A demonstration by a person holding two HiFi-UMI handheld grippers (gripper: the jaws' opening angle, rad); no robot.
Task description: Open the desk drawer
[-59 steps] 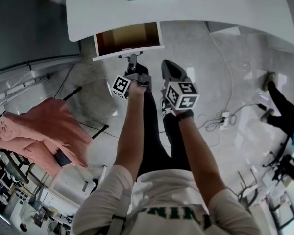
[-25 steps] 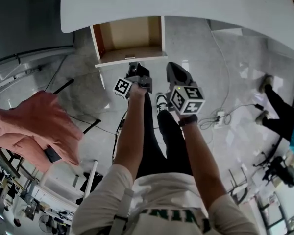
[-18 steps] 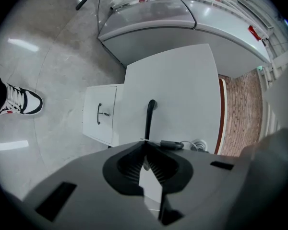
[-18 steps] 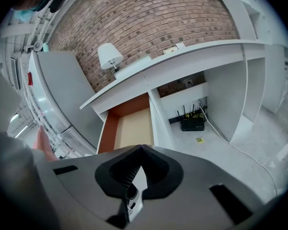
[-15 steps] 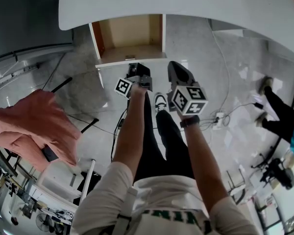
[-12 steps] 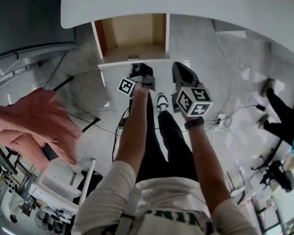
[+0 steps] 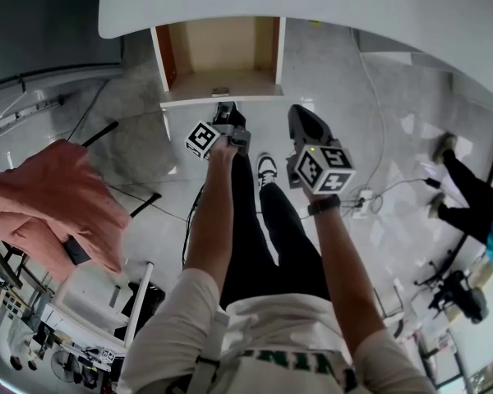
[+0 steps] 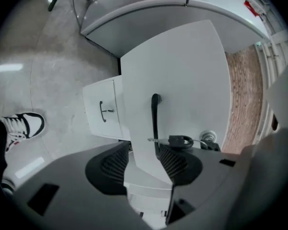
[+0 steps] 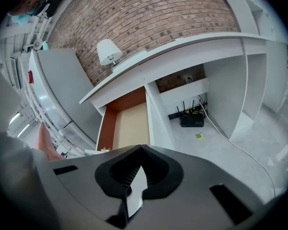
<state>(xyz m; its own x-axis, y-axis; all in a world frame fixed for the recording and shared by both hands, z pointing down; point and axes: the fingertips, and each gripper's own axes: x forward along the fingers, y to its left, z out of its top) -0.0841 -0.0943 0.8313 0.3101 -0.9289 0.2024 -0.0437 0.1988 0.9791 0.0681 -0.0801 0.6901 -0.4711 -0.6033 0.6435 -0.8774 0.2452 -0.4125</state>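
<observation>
Desk drawer (image 7: 220, 52) standing well out from under the white desk (image 7: 353, 6), open to the top: pale wood bottom, red-brown side walls, white front panel nearest the person. On that front panel, a dark bar handle (image 8: 155, 116), with a key (image 8: 180, 140) on a ring just beside it. Left gripper (image 8: 144, 153) right at the panel, jaws opening, the near end of the handle and the panel's edge between the ribbed pads (image 8: 116, 164), neither pad visibly pressing on them. Right gripper (image 9: 141, 148) just beside the left one, clear of the drawer front and aimed down into the open drawer, jaws closed tip to tip with nothing held. Below both grippers, grey floor (image 7: 378, 121) and one black-and-white shoe (image 7: 265, 167). Off to the person's left, a pink cloth (image 7: 53, 203). Behind the desk, a brick wall (image 9: 149, 13), a white lamp (image 9: 105, 51) on the desk top, and a black router (image 9: 192, 120) on the floor underneath.
</observation>
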